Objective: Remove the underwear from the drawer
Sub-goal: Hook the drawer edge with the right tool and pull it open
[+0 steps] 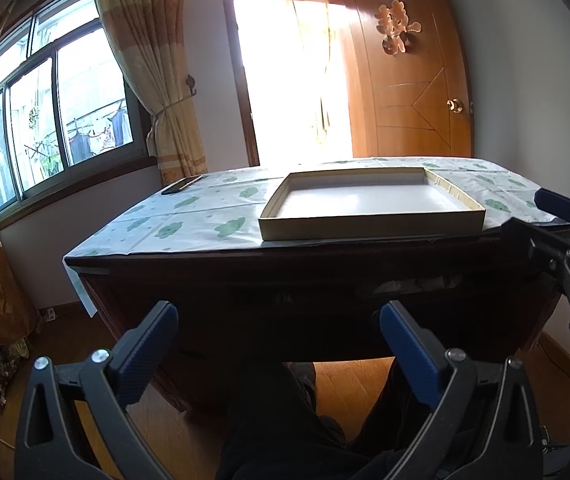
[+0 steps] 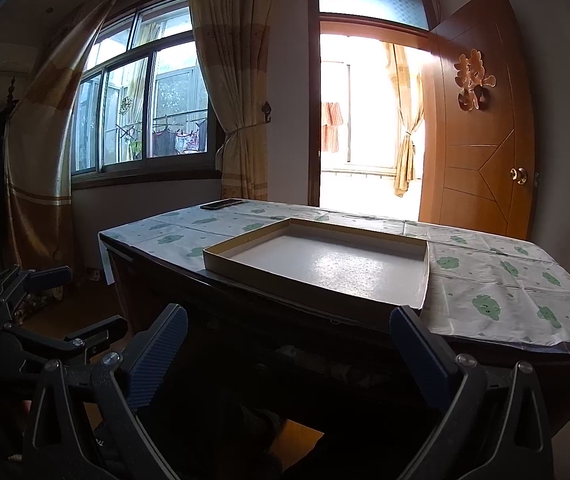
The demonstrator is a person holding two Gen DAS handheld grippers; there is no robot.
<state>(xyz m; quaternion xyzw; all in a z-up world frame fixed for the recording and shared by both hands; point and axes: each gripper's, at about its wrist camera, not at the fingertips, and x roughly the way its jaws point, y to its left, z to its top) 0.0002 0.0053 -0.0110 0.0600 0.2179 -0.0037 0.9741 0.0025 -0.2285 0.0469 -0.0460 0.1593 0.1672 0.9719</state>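
Observation:
A dark wooden desk (image 1: 245,280) stands before me; its front, where a drawer (image 1: 285,300) sits, is in deep shadow and looks shut. No underwear shows. My left gripper (image 1: 279,320) is open and empty, held in front of the desk's front face. My right gripper (image 2: 289,324) is open and empty, level with the desk's front edge (image 2: 325,320). The right gripper also shows at the right edge of the left wrist view (image 1: 565,216); the left gripper shows at the left of the right wrist view (image 2: 57,304).
A shallow empty cardboard box lid (image 1: 369,208) (image 2: 325,268) lies on the cloud-print tablecloth (image 1: 189,224). A phone (image 2: 223,204) lies at the far left corner. A window, curtains and an open wooden door (image 1: 409,80) stand behind. My legs (image 1: 285,420) are below the desk.

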